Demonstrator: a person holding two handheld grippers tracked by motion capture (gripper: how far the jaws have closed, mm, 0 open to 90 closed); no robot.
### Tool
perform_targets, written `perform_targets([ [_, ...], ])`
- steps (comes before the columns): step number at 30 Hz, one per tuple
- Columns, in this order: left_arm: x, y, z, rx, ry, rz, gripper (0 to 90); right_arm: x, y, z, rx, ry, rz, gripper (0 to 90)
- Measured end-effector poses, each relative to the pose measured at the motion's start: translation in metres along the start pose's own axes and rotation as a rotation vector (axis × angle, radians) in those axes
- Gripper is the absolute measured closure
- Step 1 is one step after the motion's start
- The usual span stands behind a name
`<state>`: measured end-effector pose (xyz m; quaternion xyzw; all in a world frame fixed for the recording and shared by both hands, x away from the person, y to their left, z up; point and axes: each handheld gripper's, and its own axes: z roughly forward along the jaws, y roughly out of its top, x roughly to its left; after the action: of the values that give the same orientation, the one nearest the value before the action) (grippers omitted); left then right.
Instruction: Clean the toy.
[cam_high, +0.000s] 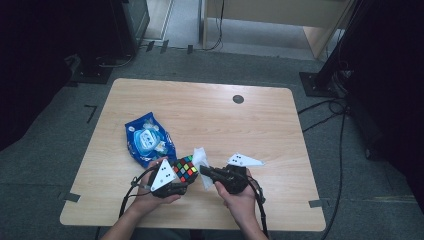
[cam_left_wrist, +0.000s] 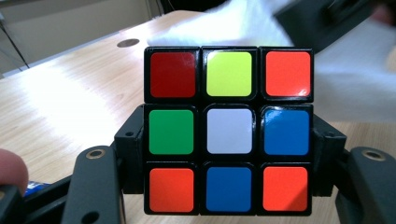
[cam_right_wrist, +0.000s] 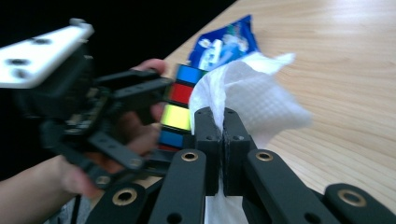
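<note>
At the near edge of the wooden table (cam_high: 210, 107), the person seems to be in the middle of wiping a puzzle cube with a tissue. Starting from the left, the left gripper (cam_high: 170, 186) has its jaws clamped against the two sides of the Rubik's cube (cam_left_wrist: 228, 129), pressing on its middle layer and holding it up off the tabletop; a white centre square faces that gripper's camera. Just to the cube's 3 o'clock in the high view, the right gripper (cam_right_wrist: 223, 135) has its jaws pressed together on a white paper tissue (cam_right_wrist: 252, 100), which billows out past the tips and lies against, or just beside, the cube's far side.

The next move, I'd judge, calls for dragging the tissue across a face while the left hand keeps the cube steady, perhaps turning it to offer a fresh side. The left jaws themselves cover parts of two faces, so those can't be reached without a regrip.

At 11 o'clock from the cube lies a blue wet-wipe packet (cam_high: 149, 140), near but clear of the work.
</note>
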<state>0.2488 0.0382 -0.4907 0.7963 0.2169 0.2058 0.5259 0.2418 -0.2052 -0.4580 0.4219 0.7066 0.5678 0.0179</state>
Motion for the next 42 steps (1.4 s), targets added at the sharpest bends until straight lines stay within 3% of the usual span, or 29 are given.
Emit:
perform_targets([
  [5,-0.012,0.004,0.001,-0.016,-0.045,0.029,34.0,-0.014,-0.005,0.001,0.014,-0.064,0.042,89.0],
  [9,-0.022,0.003,0.007,0.002,-0.078,0.049,34.0,-0.016,-0.005,-0.001,-0.003,-0.058,0.065,88.9],
  [12,-0.027,0.002,0.012,0.029,-0.068,0.074,34.0,-0.008,-0.003,-0.001,-0.019,-0.024,0.051,88.9],
  [14,-0.026,0.002,0.013,0.035,-0.056,0.071,34.0,-0.002,-0.001,-0.001,-0.025,-0.008,0.031,88.9],
  [18,-0.012,0.002,0.007,0.018,-0.022,0.026,34.0,0.005,0.001,-0.002,-0.027,0.026,0.008,88.8],
  [24,0.002,0.006,-0.006,-0.026,0.008,-0.013,34.0,-0.005,-0.002,0.000,-0.002,0.007,0.025,88.6],
  [25,0.004,0.006,-0.007,-0.030,0.012,-0.011,34.0,-0.008,-0.004,0.002,0.010,-0.009,0.025,88.5],
  [28,0.007,0.007,-0.009,-0.045,0.016,-0.027,34.0,-0.021,-0.010,0.005,0.070,-0.120,0.001,88.4],
  [32,0.008,0.006,-0.010,-0.041,0.020,-0.024,34.0,-0.041,-0.012,-0.005,0.063,-0.246,0.024,88.3],
  [36,0.008,0.006,-0.008,-0.039,0.017,-0.026,34.0,-0.054,-0.009,-0.019,0.031,-0.337,0.018,88.2],
  [39,0.007,0.006,-0.008,-0.035,0.018,-0.023,34.0,-0.059,-0.008,-0.025,0.023,-0.377,0.012,86.8],
  [42,0.007,0.005,-0.007,-0.032,0.021,-0.022,34.0,-0.061,-0.009,-0.026,0.009,-0.411,0.009,76.7],
])
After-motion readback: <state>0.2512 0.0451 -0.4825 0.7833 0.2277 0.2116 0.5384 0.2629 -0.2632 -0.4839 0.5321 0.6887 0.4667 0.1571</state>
